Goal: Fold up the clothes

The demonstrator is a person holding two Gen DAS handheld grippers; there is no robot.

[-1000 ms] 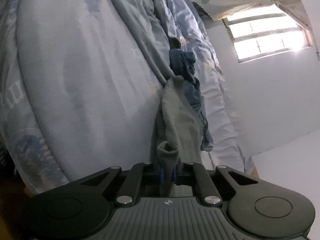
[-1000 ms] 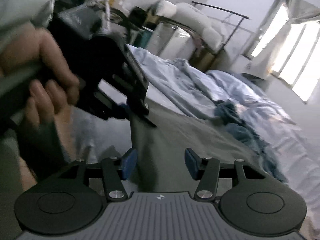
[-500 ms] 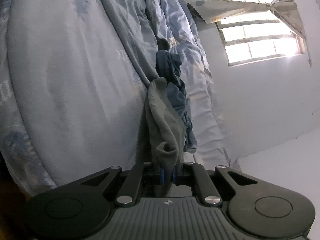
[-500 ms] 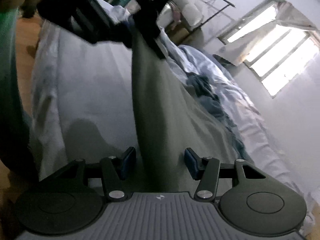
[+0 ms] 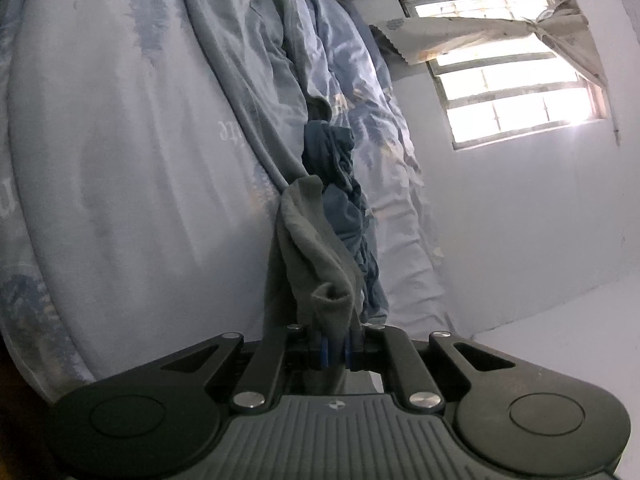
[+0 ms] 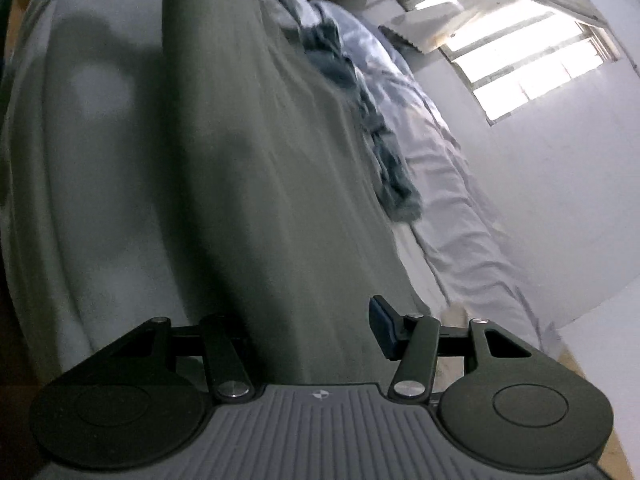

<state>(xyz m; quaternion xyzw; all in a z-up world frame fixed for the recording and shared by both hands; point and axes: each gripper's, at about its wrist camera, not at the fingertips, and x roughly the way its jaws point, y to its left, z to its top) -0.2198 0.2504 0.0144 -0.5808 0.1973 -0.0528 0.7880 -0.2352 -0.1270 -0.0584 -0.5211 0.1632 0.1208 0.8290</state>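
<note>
A grey-green garment [image 5: 316, 248] runs from my left gripper [image 5: 337, 350] across the bed, and the blue pads are shut on a bunched corner of it. In the right wrist view the same garment [image 6: 272, 160] hangs as a long taut sheet from the top of the frame down to my right gripper [image 6: 316, 324]. That gripper stands open with the cloth passing between its fingers. Its right pad [image 6: 382, 326] shows clear of the cloth; the left pad is hidden behind the fabric. The picture is blurred by motion.
The bed carries a pale blue patterned sheet [image 5: 120, 160] and a rumpled duvet [image 5: 360, 80]. A dark blue heap of clothes [image 5: 340, 184] [image 6: 360, 92] lies beyond the garment. A bright barred window [image 5: 512, 92] and a white wall stand behind the bed.
The right wrist view has swung down along the garment; the hand and the left gripper that filled its upper left are gone from it. The left gripper keeps its grip and has barely shifted.
</note>
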